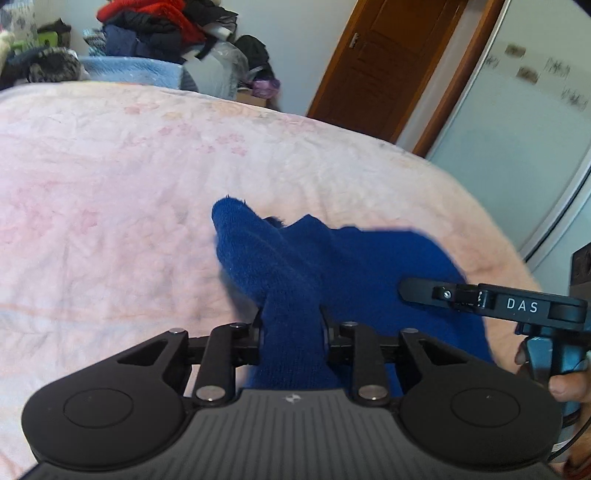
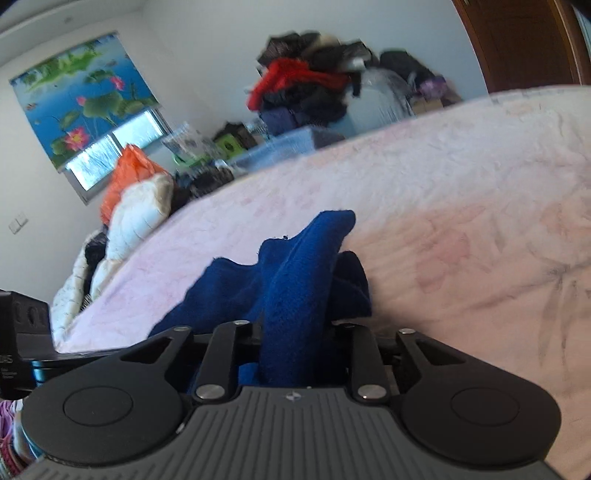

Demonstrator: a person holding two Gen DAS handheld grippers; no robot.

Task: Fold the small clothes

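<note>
A small dark blue knit garment [image 1: 332,258] lies bunched on the pink blanket [image 1: 110,184] of a bed. My left gripper [image 1: 290,325] is shut on a fold of it, and the cloth rises in a ridge ahead of the jaws. In the right wrist view the same blue garment [image 2: 295,280] is pinched between the jaws of my right gripper [image 2: 295,328], with its far end peaking over the blanket [image 2: 461,184]. The right gripper [image 1: 410,291] also shows at the right of the left wrist view, lying against the garment's right side, with a hand [image 1: 565,384] on its handle.
A heap of dark and red clothes [image 1: 147,29] is stacked beyond the bed's far edge, also in the right wrist view [image 2: 303,85]. A brown door [image 1: 376,55] and a pale sliding panel [image 1: 517,129] stand to the right. Orange and white bedding [image 2: 136,199] lies under a window [image 2: 85,99].
</note>
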